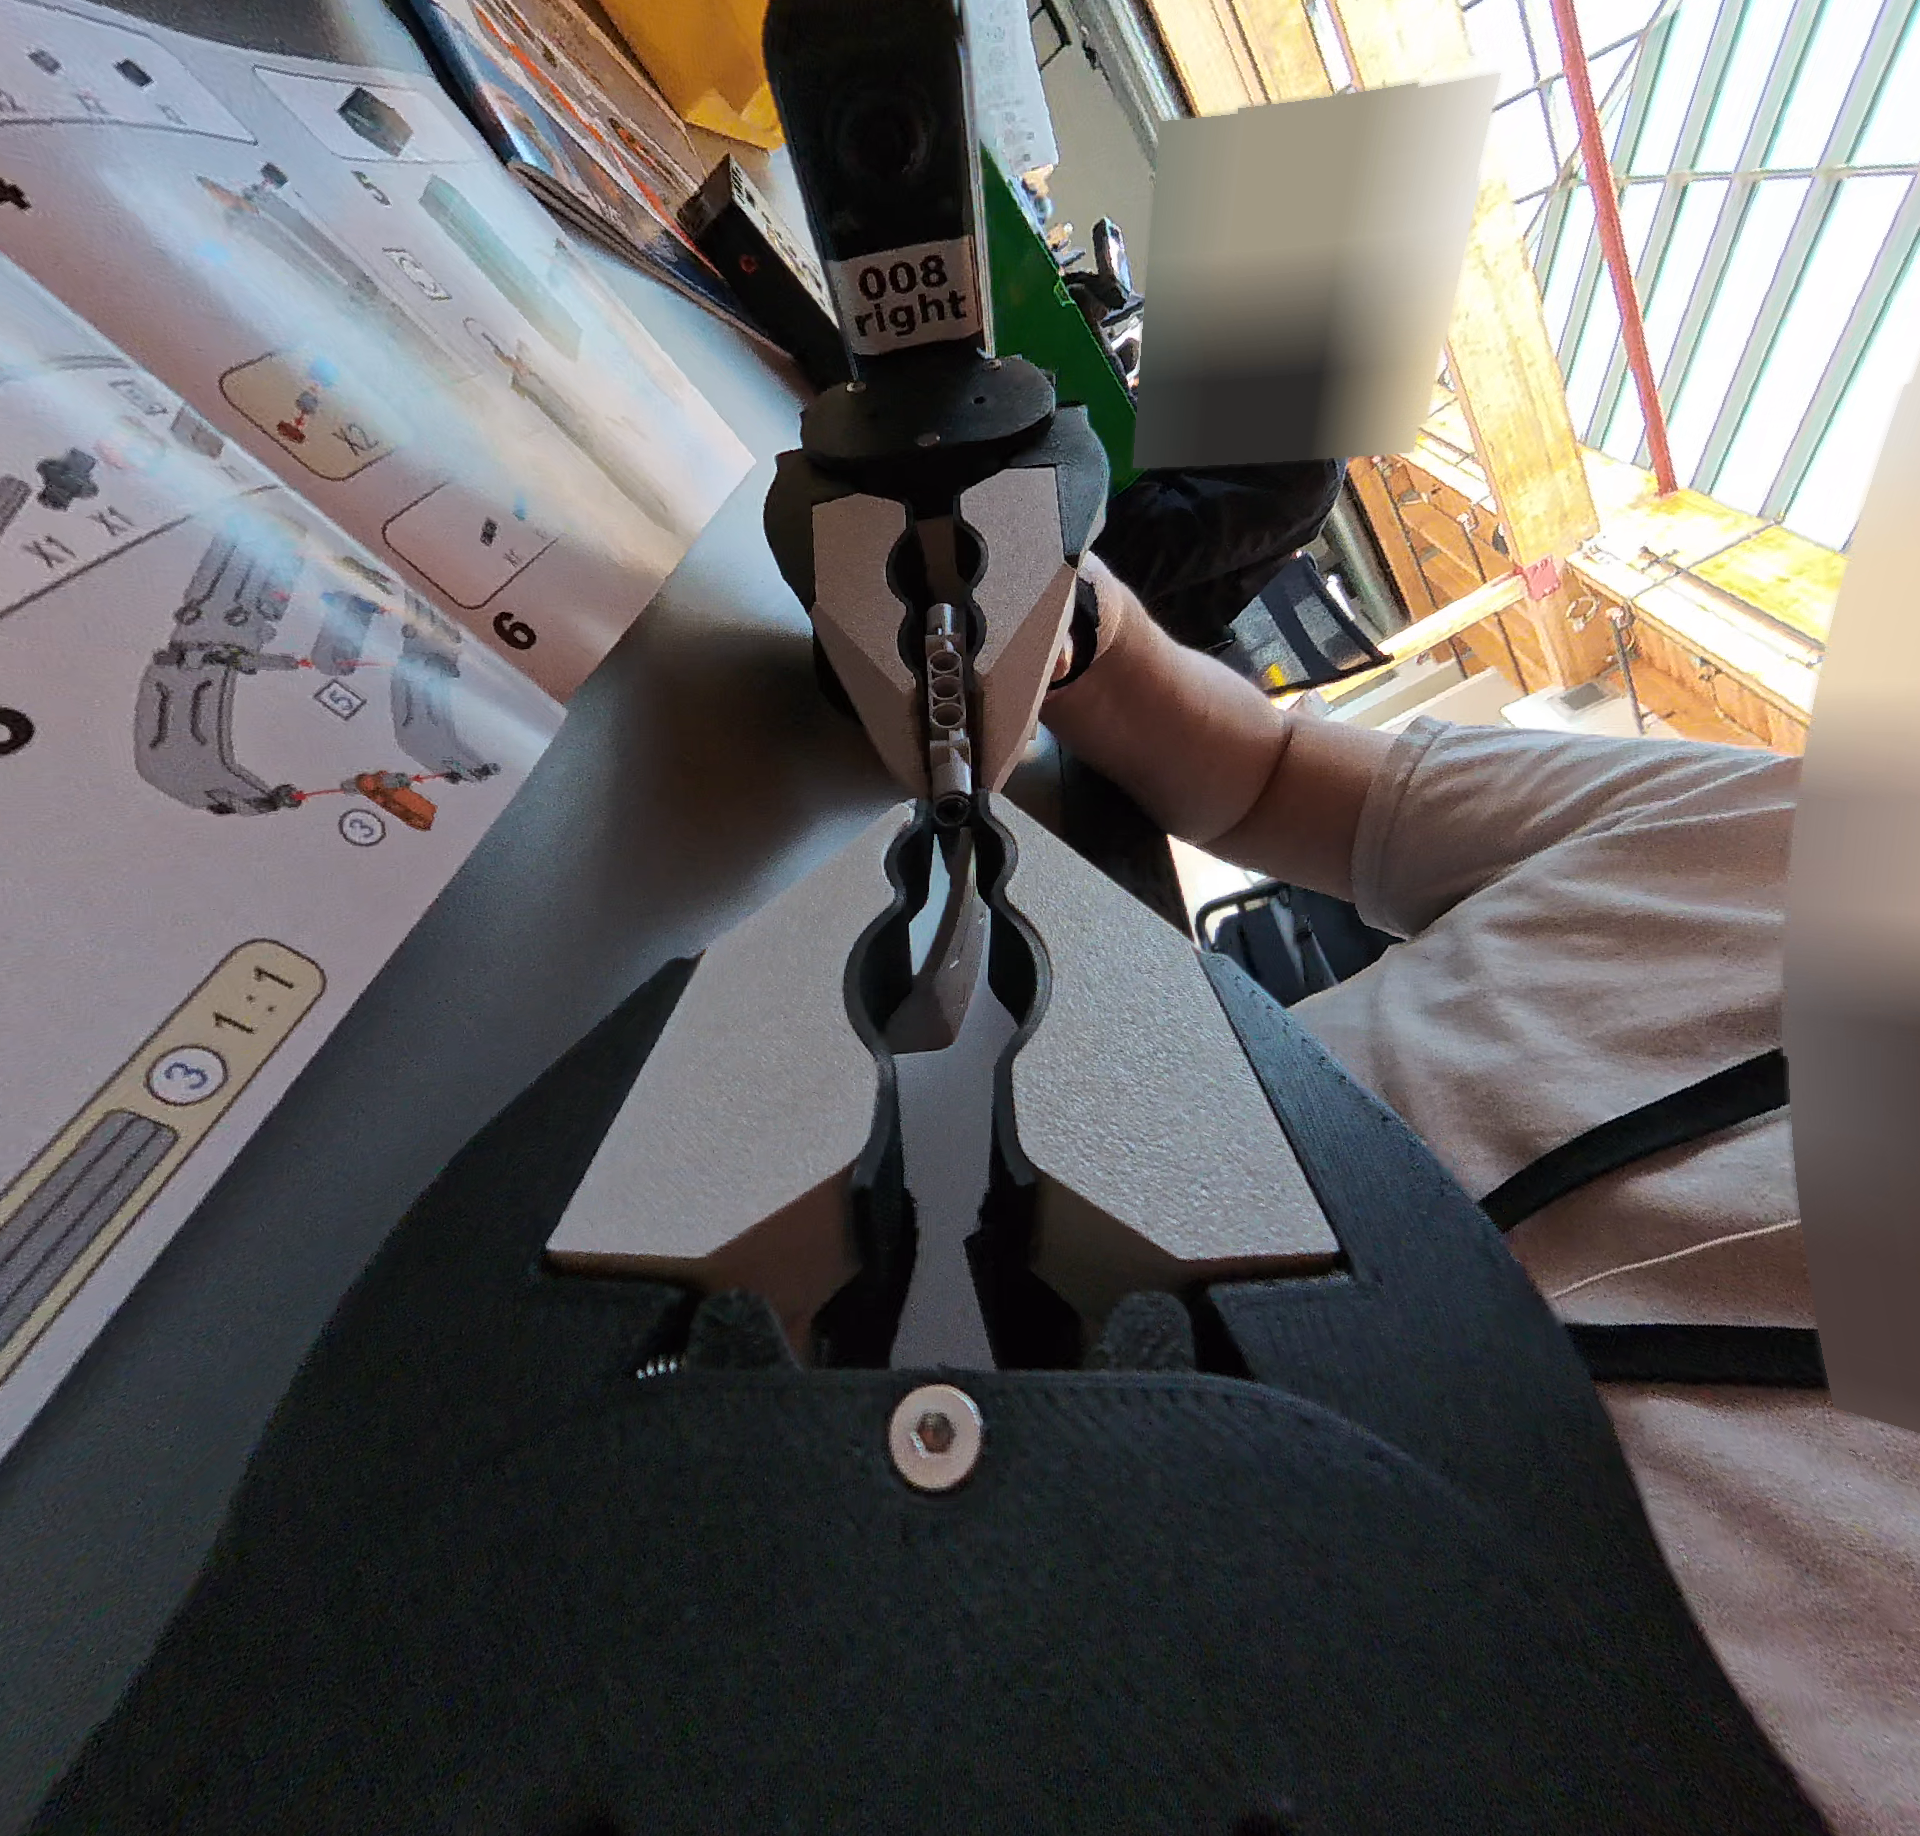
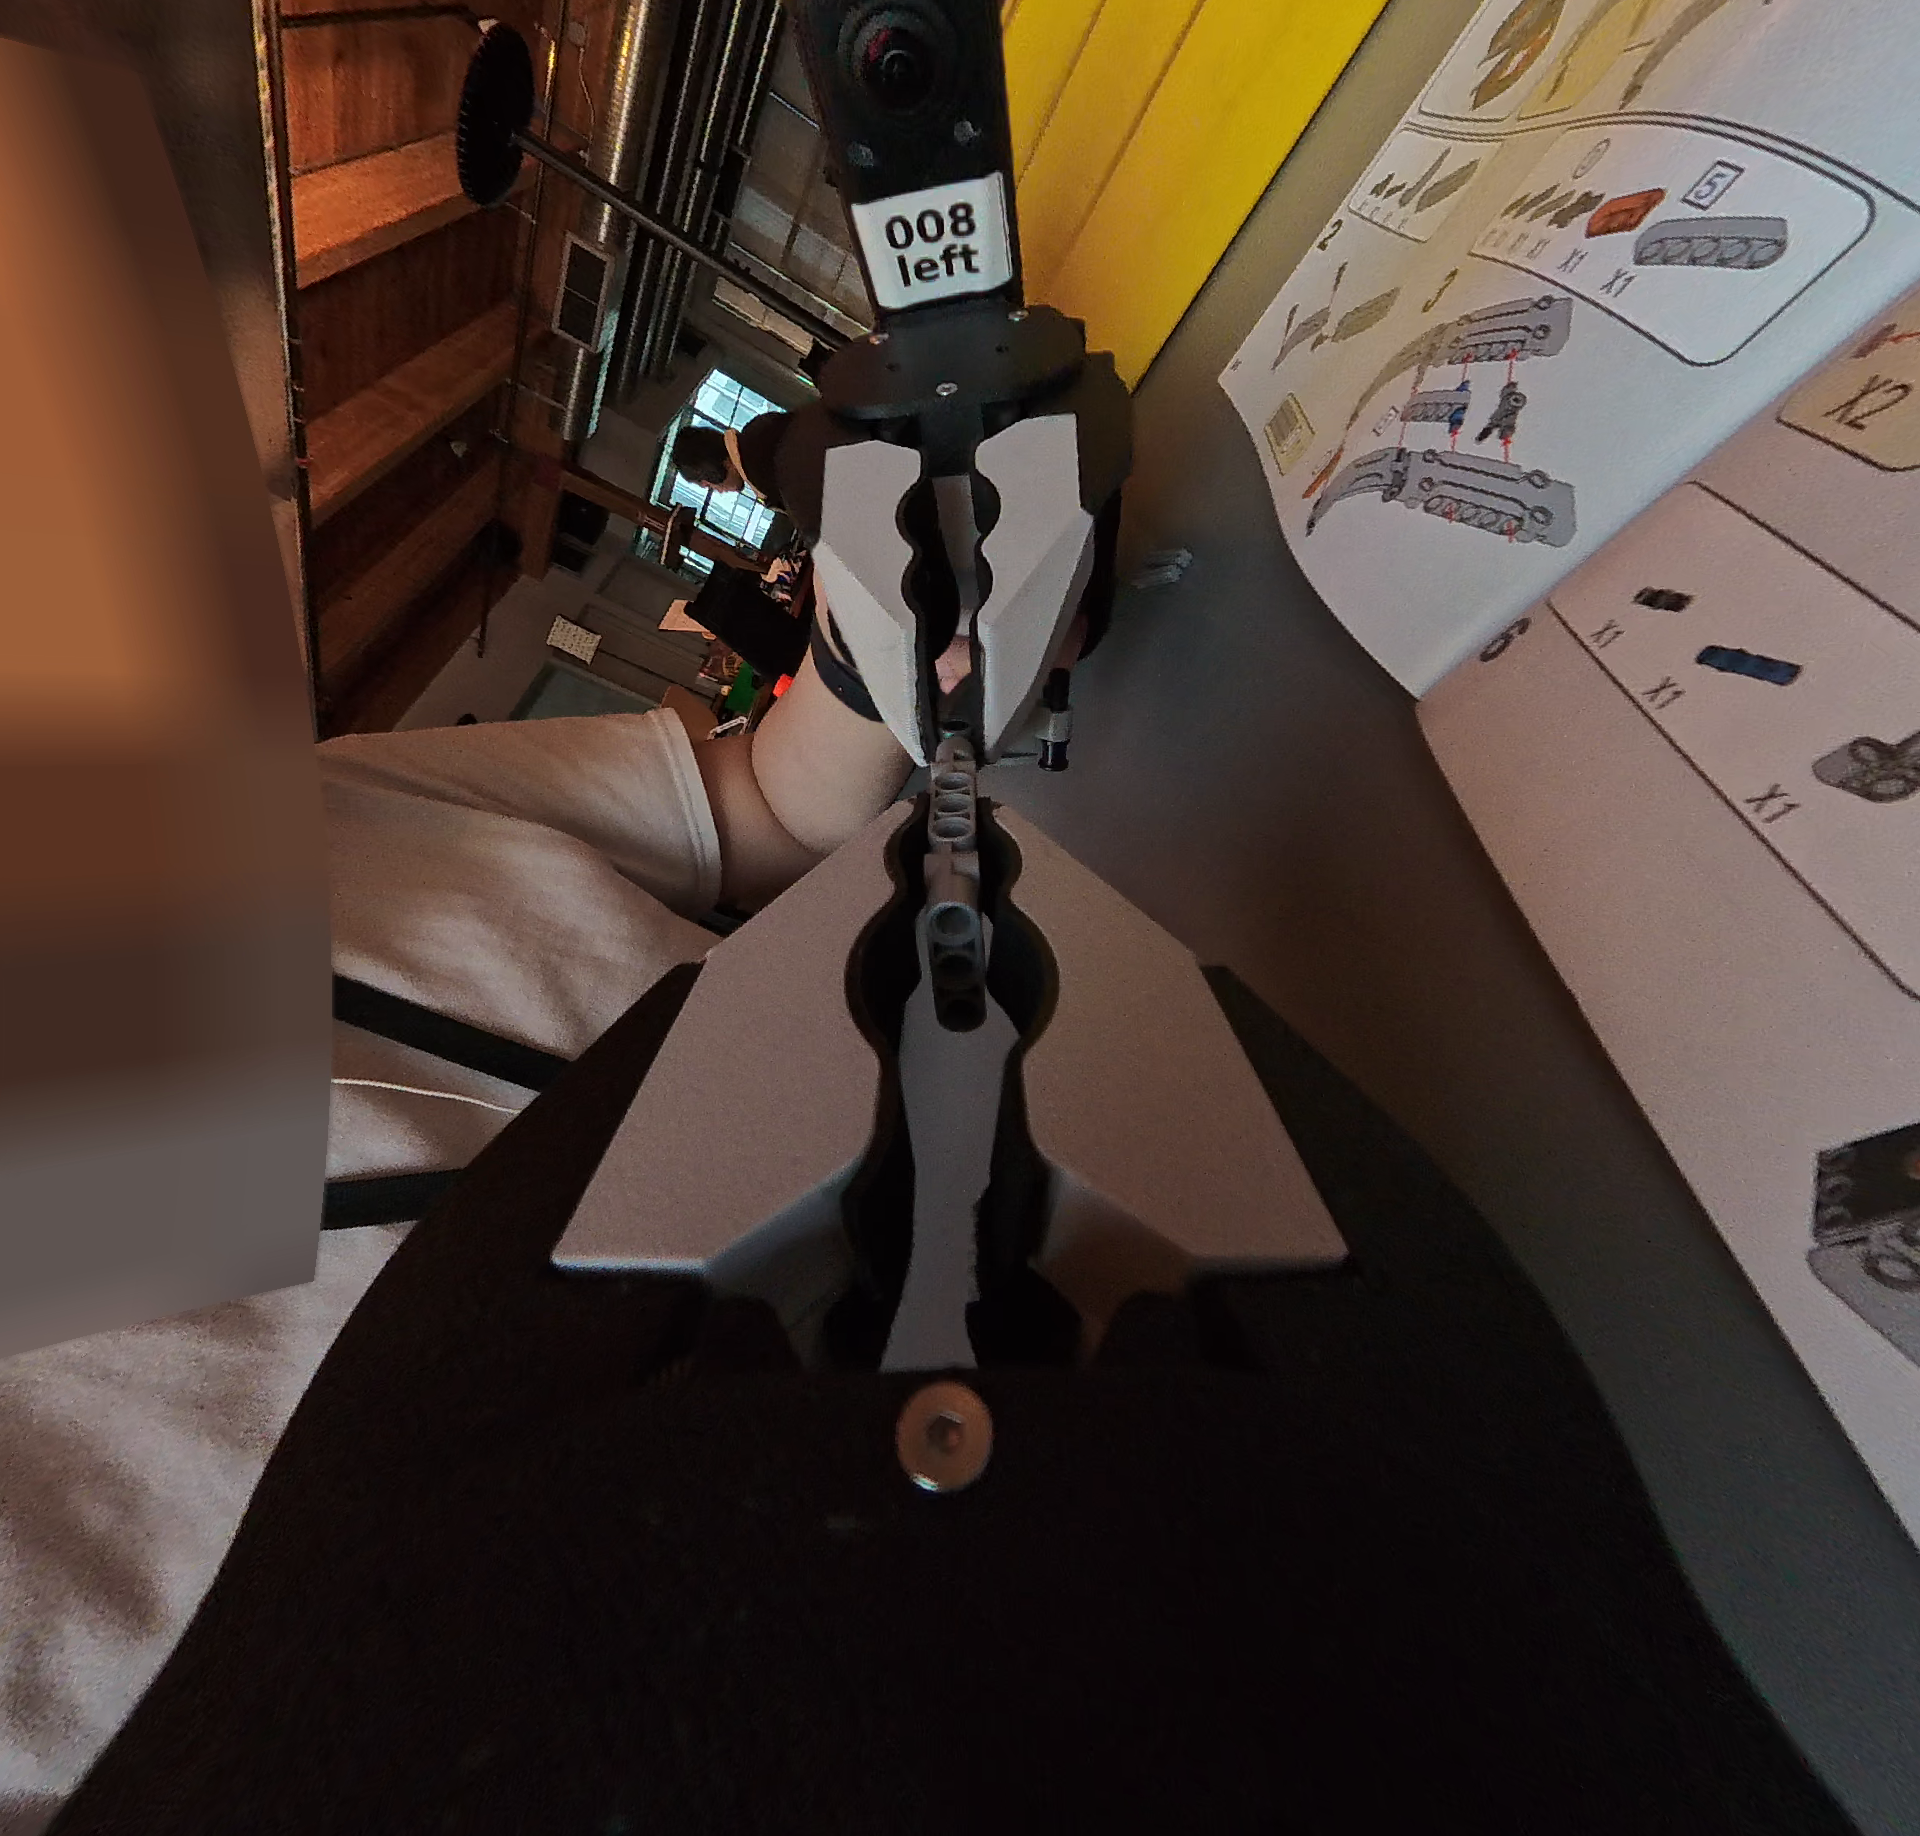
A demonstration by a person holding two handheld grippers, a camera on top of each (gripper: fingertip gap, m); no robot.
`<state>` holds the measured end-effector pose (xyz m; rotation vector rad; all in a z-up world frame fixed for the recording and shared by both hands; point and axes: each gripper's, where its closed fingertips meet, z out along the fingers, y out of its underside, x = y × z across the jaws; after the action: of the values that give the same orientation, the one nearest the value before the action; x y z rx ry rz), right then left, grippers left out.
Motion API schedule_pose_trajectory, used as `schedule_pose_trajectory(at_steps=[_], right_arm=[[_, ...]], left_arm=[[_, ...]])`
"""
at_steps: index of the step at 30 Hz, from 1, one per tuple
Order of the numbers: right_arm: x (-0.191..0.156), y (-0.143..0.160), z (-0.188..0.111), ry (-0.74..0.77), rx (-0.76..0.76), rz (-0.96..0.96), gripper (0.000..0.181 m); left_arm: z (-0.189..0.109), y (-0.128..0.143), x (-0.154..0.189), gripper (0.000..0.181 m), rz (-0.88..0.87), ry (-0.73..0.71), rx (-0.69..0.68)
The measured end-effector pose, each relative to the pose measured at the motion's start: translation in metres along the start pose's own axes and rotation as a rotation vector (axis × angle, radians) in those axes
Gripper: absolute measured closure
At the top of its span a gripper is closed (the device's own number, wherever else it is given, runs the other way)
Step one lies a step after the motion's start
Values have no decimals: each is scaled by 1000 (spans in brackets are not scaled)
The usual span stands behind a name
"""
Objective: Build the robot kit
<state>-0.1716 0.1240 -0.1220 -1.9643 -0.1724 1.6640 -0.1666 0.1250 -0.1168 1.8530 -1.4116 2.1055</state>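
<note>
In the left wrist view, the left gripper [image 1: 943, 810] is closed to a narrow slit on a curved grey claw-shaped piece [image 1: 951, 965], its black pin tip at the fingertips. Just beyond, tip to tip, the right gripper [image 1: 951, 747] pinches a grey holed beam [image 1: 943, 680]. Both parts look light, rigid, smooth plastic, best gripped on flat sides. Beyond the beam lies the instruction booklet [image 1: 312, 498] on the grey table [image 1: 644, 726].

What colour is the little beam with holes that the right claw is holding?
Grey. The beam with holes shows best in the right wrist view.
</note>
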Motion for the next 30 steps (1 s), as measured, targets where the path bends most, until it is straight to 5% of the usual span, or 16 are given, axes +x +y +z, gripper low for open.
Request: schedule_pose_trajectory(at_steps=[8,13,30], right_arm=[[-1,-6,-5,22,44,-71,176],[-2,-4,-4,28,29,-107,176],[0,2,-3,48,5,-114,176]], left_arm=[[-12,-2,0,168,60,-17,-33],[-6,2,5,181,88,13,-43],[-3,7,5,181,135,-14,-56]])
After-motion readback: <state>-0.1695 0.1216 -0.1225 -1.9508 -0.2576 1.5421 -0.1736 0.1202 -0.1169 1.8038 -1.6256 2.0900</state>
